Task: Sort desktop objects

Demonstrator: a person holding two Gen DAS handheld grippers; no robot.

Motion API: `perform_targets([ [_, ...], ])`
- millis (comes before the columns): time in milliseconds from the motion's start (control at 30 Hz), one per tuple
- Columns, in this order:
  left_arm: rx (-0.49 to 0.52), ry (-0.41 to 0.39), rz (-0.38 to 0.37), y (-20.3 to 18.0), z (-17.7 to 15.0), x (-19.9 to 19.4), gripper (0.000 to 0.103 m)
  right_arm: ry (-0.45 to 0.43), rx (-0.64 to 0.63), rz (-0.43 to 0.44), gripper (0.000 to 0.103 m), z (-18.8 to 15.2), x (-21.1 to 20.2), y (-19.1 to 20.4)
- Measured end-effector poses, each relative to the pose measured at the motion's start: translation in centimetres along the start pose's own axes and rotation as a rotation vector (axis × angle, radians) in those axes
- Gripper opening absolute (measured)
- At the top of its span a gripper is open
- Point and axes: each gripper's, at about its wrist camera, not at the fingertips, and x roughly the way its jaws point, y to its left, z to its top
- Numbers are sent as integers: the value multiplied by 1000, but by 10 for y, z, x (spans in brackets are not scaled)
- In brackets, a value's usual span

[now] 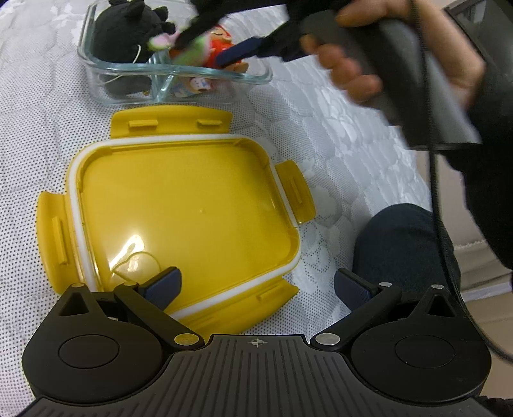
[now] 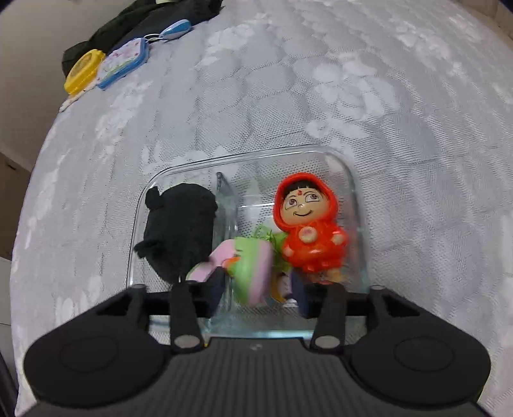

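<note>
- Nearest us in the left wrist view, our left hand-held gripper (image 1: 255,288) hangs with its jaws spread wide and nothing between them, one blue pad over the near corner of the yellow lid (image 1: 179,205).
- That lid lies underside up on the white quilted surface (image 1: 336,154), its four latch flaps splayed outward and a white seal running round its rim.
- To the right of the lid we see a dark-clad knee (image 1: 400,243) and a black cable (image 1: 437,208) hanging down from the other tool.
- Beyond the lid stands the glass container (image 1: 259,75), divided by a glass wall into compartments.
- Our right hand (image 1: 368,61) holds the right hand-held gripper (image 2: 256,288) down into that container; its jaws stand apart, with the pink-and-green toy (image 2: 253,266) between them, blurred, and we cannot tell whether the pads press on it.
- Just past the toy, the red hooded doll (image 2: 309,234) lies face up in the right compartment, touching the toy's green frill.
- The black plush (image 2: 179,231) fills the left compartment.
- Far off at the surface's edge lie a small yellow case (image 2: 83,70), a blue-rimmed floral case (image 2: 123,62) and dark cloth (image 2: 144,19).
</note>
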Motion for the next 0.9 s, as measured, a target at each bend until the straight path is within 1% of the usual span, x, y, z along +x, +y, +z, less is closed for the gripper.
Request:
perform_targets([
  [33,0,0,-1,0,0,0,103,-5,25,24,56,0,1,-3],
  [67,1,0,-2,0,0,0,103,-10,51,49,53,0,1,-6],
  [100,2,0,-2,0,0,0,103,-16,78,74,28,0,1,-9],
  [133,3,0,-1,0,0,1,103,-30,41,62,22,0,-2,-7],
  [167,4,0,-1,0,0,1,103,-61,-18,28,22,-2,-9,-2],
  [233,3,1,-1,0,-1,1,103,-136,-111,-5,22,-4,-27,6],
  [267,3,1,-1,0,-1,1,103,-160,-123,7,22,-4,-36,8],
  [367,4,2,0,0,-1,2,103,-217,-93,91,22,3,-65,9],
  [467,4,2,1,1,-1,2,103,-318,-104,125,22,8,-90,15],
  [533,3,2,0,1,0,3,103,-368,-93,141,22,11,-94,17],
  [600,2,1,-1,1,0,3,103,-378,-68,130,22,11,-88,16],
  [700,2,1,-3,1,0,3,103,-350,-47,79,22,1,-63,15],
  [800,3,2,-3,1,-1,3,103,-214,13,60,32,-10,-41,6],
  [833,2,2,-4,1,-1,3,103,-200,19,61,32,-14,-41,3],
  [900,4,3,-2,1,0,4,103,-234,-24,26,35,-19,-53,3],
])
